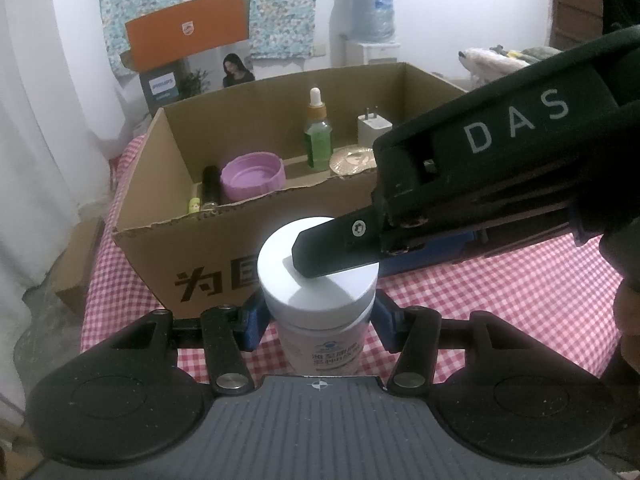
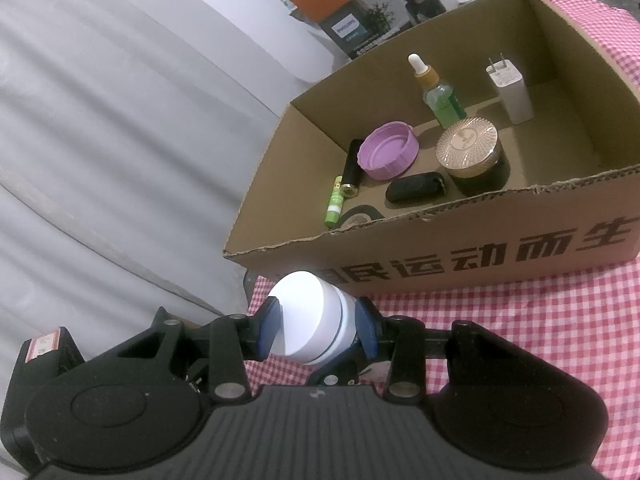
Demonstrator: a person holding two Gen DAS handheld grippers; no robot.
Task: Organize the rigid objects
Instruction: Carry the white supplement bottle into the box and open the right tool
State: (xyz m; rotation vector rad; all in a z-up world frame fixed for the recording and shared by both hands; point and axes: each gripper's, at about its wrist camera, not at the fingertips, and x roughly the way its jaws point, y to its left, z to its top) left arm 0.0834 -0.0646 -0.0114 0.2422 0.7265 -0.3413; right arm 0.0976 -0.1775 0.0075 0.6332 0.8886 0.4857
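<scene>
right gripper clamping white jar, cardboard box

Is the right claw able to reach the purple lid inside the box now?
Probably not as things stand: the right claw is shut on the cap of the white bottle, so it is occupied. The purple lid itself lies uncovered in the open cardboard box.

The black right gripper says "DAS". The far dark-blue box says "PHILIPS". The brown cardboard box shows "民运动而生" (big black letters).

One cardboard box, one white jar, one dropper bottle, one purple lid, one charger.
</scene>
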